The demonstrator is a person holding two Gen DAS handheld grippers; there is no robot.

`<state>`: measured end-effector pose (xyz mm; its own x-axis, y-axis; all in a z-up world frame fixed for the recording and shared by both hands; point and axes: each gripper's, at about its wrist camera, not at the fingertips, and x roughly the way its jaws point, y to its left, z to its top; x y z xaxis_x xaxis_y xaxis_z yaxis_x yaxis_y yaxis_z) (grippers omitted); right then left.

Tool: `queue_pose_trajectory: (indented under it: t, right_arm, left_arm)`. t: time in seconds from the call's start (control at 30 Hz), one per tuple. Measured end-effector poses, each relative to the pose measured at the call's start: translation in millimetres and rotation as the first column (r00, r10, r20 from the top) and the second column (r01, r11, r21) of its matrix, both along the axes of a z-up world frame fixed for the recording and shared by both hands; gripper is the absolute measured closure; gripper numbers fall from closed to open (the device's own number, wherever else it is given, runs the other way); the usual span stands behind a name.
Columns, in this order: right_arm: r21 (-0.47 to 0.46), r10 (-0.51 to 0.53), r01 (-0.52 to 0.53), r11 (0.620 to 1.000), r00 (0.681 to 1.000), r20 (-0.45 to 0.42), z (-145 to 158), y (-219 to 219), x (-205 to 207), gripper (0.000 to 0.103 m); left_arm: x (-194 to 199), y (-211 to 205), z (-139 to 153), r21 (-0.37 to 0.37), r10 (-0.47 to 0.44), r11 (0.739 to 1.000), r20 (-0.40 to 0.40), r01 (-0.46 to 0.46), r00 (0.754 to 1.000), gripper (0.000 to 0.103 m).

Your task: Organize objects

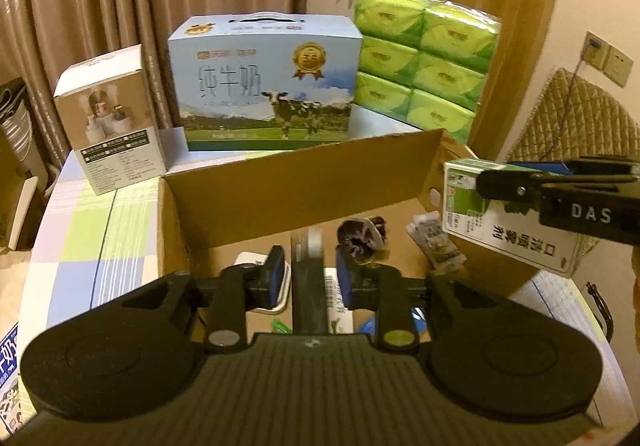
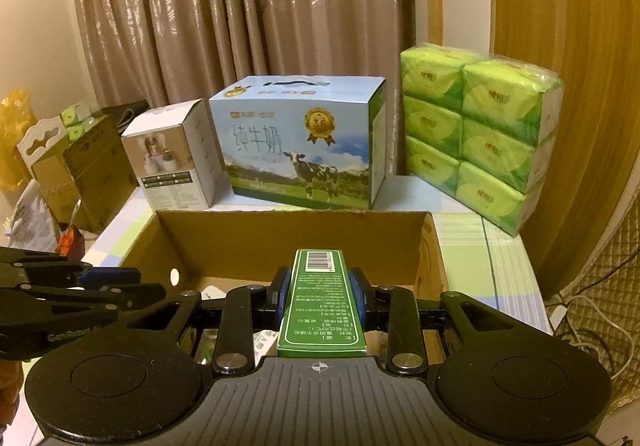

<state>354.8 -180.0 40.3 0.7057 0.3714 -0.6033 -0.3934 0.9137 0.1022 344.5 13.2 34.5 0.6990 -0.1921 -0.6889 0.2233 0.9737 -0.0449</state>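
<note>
Jaws of right gripper (image 2: 320,296) clamped on a green carton (image 2: 322,306), blue pads pressing both long sides, barcode end pointing forward, carton hanging over the near part of an open cardboard box (image 2: 280,234). Same carton (image 1: 472,205) seen from the left wrist view at the right edge, held above the box's right wall (image 1: 434,181), white face with dark print turned outward, black fingers closed round its top. Jaws of left gripper (image 1: 310,278) parted, nothing between the pads, poised over the box interior near its front. Inside the box, below the left gripper: a white flat item (image 1: 244,260) at left, a dark crumpled bundle (image 1: 362,236) near the middle, a printed packet (image 1: 434,246) at right, other bits partly hidden by the fingers. Box resting on a checked tabletop (image 1: 100,246) in pale green, blue and white. Behind the box, in a row: small white box (image 2: 176,153) at left, blue milk case (image 2: 300,145) with a cow and a gold medal in the middle, green tissue pack (image 2: 476,137) at right, stacked three high. Small box just beside the milk case; tissue pack near it, contact unclear. Brown curtain (image 2: 240,5) behind the row. Left gripper (image 2: 80,294) visible at the left edge of the right wrist view, beside the box's left wall.
</note>
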Motion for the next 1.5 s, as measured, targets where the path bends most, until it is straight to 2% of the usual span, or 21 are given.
queue_pose_trajectory:
  t: [0.27, 0.37, 0.43, 0.47, 0.5, 0.57, 0.67, 0.83, 1.07, 1.23, 1.3, 1.5]
  right_arm:
    - [0.025, 0.0, 0.0, 1.0, 1.0, 0.003, -1.8, 5.7, 7.5, 0.076]
    - [0.085, 0.006, -0.008, 0.996, 0.999, 0.033, -0.8, 5.9, 13.5, 0.075]
    - [0.119, 0.026, -0.029, 0.992, 0.999, 0.025, -3.5, 4.2, 18.7, 0.066]
    - [0.115, 0.018, -0.019, 0.993, 1.0, 0.017, -4.6, 2.4, 18.7, 0.045]
    - [0.117, 0.009, -0.013, 0.993, 0.999, 0.032, -4.6, -1.0, 15.3, 0.036]
    - [0.117, 0.002, -0.007, 0.993, 0.999, 0.047, -3.6, -8.3, 7.2, 0.035]
    - [0.125, -0.012, 0.009, 0.992, 1.0, 0.022, -2.8, -19.5, -6.5, 0.035]
    - [0.117, -0.018, 0.017, 0.993, 1.0, 0.005, -1.4, -34.4, -44.6, 0.033]
    - [0.155, -0.011, 0.015, 0.988, 1.0, -0.026, -5.2, -48.7, -120.0, 0.025]
    - [0.152, -0.01, 0.018, 0.988, 0.998, -0.055, -13.1, -48.0, -173.2, 0.019]
    - [0.15, -0.006, 0.014, 0.989, 0.998, -0.058, -14.8, -47.3, -192.9, 0.015]
    - [0.119, 0.014, -0.007, 0.993, 0.998, -0.059, -19.3, -43.8, -240.0, 0.004]
  left_arm:
    - [-7.3, 11.9, -0.3, -0.028, 0.011, 1.0, 0.0, -0.011, 1.0, 0.079]
    - [-12.5, 13.4, 2.2, -0.034, 0.006, 0.999, 0.009, -0.006, 1.0, 0.079]
    - [-16.3, 14.8, 4.5, -0.038, 0.004, 0.999, 0.016, -0.003, 1.0, 0.079]
    - [-18.3, 15.7, 5.3, -0.042, 0.005, 0.999, 0.018, -0.004, 1.0, 0.078]
    - [-20.9, 17.3, 5.7, -0.047, 0.008, 0.999, 0.02, -0.007, 1.0, 0.077]
    - [-27.6, 20.5, 5.5, -0.055, 0.017, 0.998, 0.024, -0.016, 1.0, 0.076]
    - [-39.2, 28.0, 3.8, -0.075, 0.027, 0.997, 0.023, -0.025, 0.999, 0.073]
    - [-64.1, 35.4, 1.7, -0.098, 0.048, 0.994, 0.02, -0.046, 0.999, 0.071]
    - [-112.6, 43.3, 3.9, -0.133, 0.086, 0.988, 0.014, -0.084, 0.996, 0.065]
    - [-153.4, 46.2, 6.8, -0.128, 0.113, 0.986, 0.015, -0.111, 0.993, 0.053]
    - [-170.1, 46.7, 7.4, -0.118, 0.127, 0.985, 0.019, -0.124, 0.992, 0.043]
    - [-220.5, 51.1, 6.0, -0.097, 0.156, 0.983, 0.024, -0.153, 0.987, 0.027]
